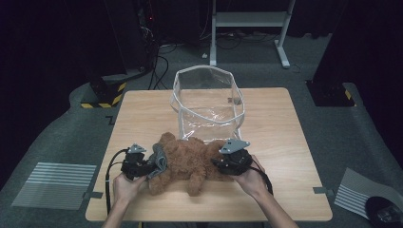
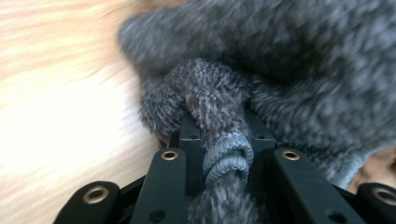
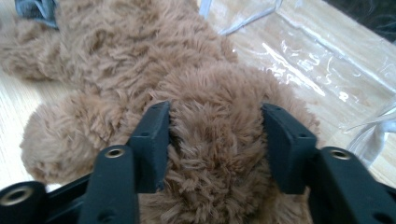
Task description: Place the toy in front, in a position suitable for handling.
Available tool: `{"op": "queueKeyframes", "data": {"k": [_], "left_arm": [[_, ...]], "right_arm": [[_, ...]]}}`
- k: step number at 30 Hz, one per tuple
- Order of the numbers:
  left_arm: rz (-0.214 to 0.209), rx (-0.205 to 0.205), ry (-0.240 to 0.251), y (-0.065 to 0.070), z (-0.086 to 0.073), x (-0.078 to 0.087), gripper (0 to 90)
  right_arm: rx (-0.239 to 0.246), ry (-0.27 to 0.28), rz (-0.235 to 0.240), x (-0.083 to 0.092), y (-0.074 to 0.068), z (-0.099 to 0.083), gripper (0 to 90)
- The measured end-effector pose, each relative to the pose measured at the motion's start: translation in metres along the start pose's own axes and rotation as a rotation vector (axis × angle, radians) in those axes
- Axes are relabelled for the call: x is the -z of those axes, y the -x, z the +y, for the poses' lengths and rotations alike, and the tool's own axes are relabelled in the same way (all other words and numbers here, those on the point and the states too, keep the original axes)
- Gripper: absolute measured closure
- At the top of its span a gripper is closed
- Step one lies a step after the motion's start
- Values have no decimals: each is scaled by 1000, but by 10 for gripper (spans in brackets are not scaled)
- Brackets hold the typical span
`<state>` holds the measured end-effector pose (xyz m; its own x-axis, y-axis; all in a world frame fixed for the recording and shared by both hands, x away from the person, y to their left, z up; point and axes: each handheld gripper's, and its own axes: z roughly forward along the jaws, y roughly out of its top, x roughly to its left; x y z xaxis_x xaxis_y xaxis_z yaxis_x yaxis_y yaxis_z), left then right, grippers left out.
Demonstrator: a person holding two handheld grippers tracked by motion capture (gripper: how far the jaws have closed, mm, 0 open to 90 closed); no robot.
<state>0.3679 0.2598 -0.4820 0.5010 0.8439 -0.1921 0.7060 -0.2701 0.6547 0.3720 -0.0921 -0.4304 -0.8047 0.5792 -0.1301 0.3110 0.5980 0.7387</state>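
Note:
A brown teddy bear (image 1: 190, 161) lies on the wooden table (image 1: 275, 142) near its front edge, with a grey knitted garment (image 1: 159, 159) at its left end. My left gripper (image 1: 151, 167) is shut on a bunched fold of that grey knit (image 2: 219, 107), pinched between the jaws of the left gripper (image 2: 224, 135). At the bear's right end my right gripper (image 1: 216, 164) stands open. In the right gripper view a plush lump of the bear (image 3: 140, 56) bulges between the spread jaws of the right gripper (image 3: 215, 126).
A clear plastic bag (image 1: 209, 102) with a white rim stands open just behind the bear, and its wall (image 3: 303, 56) lies close beyond my right gripper. Bare wood extends to the right and left of the bag. Cables trail from both grippers toward the front edge.

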Motion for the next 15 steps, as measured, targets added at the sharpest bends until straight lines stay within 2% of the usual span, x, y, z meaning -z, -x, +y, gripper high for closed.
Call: {"op": "queueKeyframes", "data": {"k": [3, 5, 8, 10, 12, 13, 14, 15], "left_arm": [[-22, 8, 11, 0, 3, -7, 743], [-14, 3, -7, 2, 4, -14, 743], [51, -38, -85, 3, 5, -24, 744], [84, -38, -98, 0, 6, -24, 746], [117, -24, -90, -6, 6, -18, 747], [111, -11, -73, -9, 5, -13, 747], [90, 0, -42, -12, 5, -8, 747], [52, 12, 2, -12, 4, -2, 746]], "right_arm": [[32, -38, -16, -3, 1, 0, 562], [65, -47, -23, -3, 1, 0, 620], [83, -52, -22, -2, 0, 0, 674], [94, -60, -28, -2, 0, 0, 686], [95, -64, -26, -1, 1, 0, 688], [93, -61, -26, -1, 1, -1, 688], [91, -59, -25, -1, 2, -1, 688], [91, -57, -26, -1, 1, -1, 687]]}}
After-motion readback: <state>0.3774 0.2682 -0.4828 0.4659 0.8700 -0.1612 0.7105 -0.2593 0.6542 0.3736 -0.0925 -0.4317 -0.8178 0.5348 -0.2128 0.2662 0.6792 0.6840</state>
